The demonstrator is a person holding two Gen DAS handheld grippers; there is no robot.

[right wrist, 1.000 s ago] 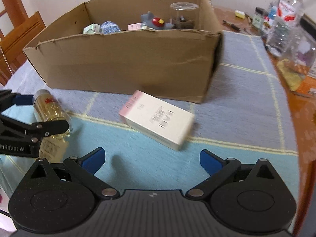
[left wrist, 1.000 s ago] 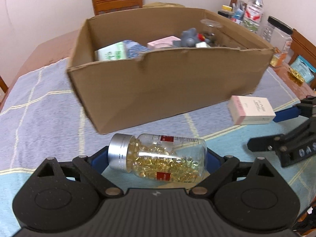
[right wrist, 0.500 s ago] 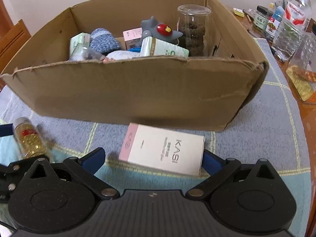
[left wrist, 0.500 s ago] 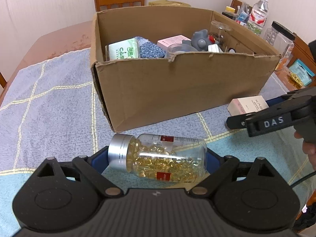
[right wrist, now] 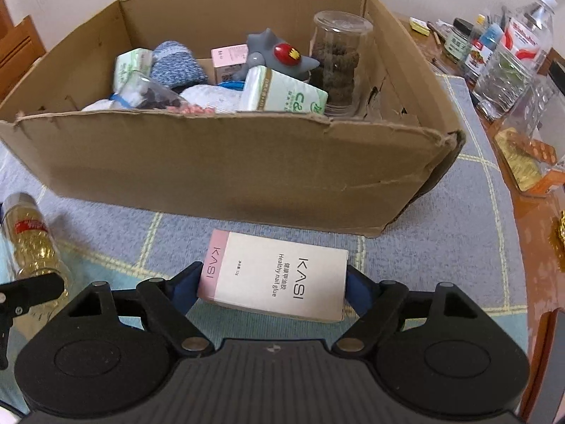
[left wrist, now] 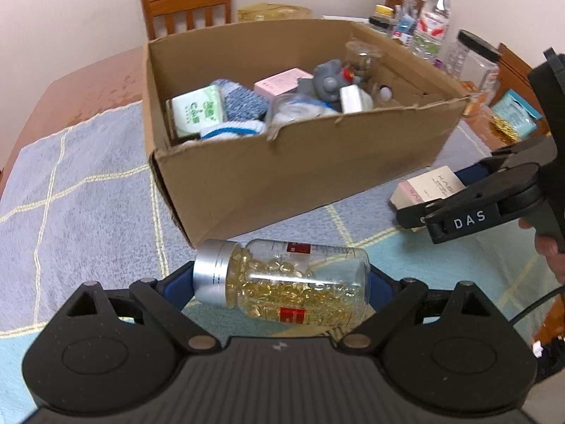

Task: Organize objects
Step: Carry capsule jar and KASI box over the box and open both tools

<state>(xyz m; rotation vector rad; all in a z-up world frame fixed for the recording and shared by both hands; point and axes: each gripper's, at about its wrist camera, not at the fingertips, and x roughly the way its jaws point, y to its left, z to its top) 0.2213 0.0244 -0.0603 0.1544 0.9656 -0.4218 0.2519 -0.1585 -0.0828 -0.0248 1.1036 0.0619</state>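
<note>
My left gripper (left wrist: 282, 279) is shut on a clear bottle of yellow capsules (left wrist: 282, 281) with a silver cap, held sideways above the cloth. My right gripper (right wrist: 273, 284) is shut on a white and pink KASI nail glue box (right wrist: 273, 279), held flat in front of the cardboard box (right wrist: 229, 166). The cardboard box (left wrist: 282, 173) holds several items: tissue packs, a blue knit piece, a pink carton, a grey toy and a clear jar. The right gripper with the KASI box (left wrist: 429, 189) shows at the right of the left wrist view. The capsule bottle (right wrist: 30, 236) shows at the left of the right wrist view.
A blue and grey checked cloth (left wrist: 70, 194) covers the wooden table. Bottles and jars (right wrist: 508, 60) crowd the table's right side. A snack packet (right wrist: 526, 159) lies near the right edge. A wooden chair (left wrist: 187, 3) stands behind the box.
Both grippers have risen and now look down into the cardboard box. The right gripper closed on the KASI box, which lay loose on the cloth a second ago. The left still holds the bottle.
</note>
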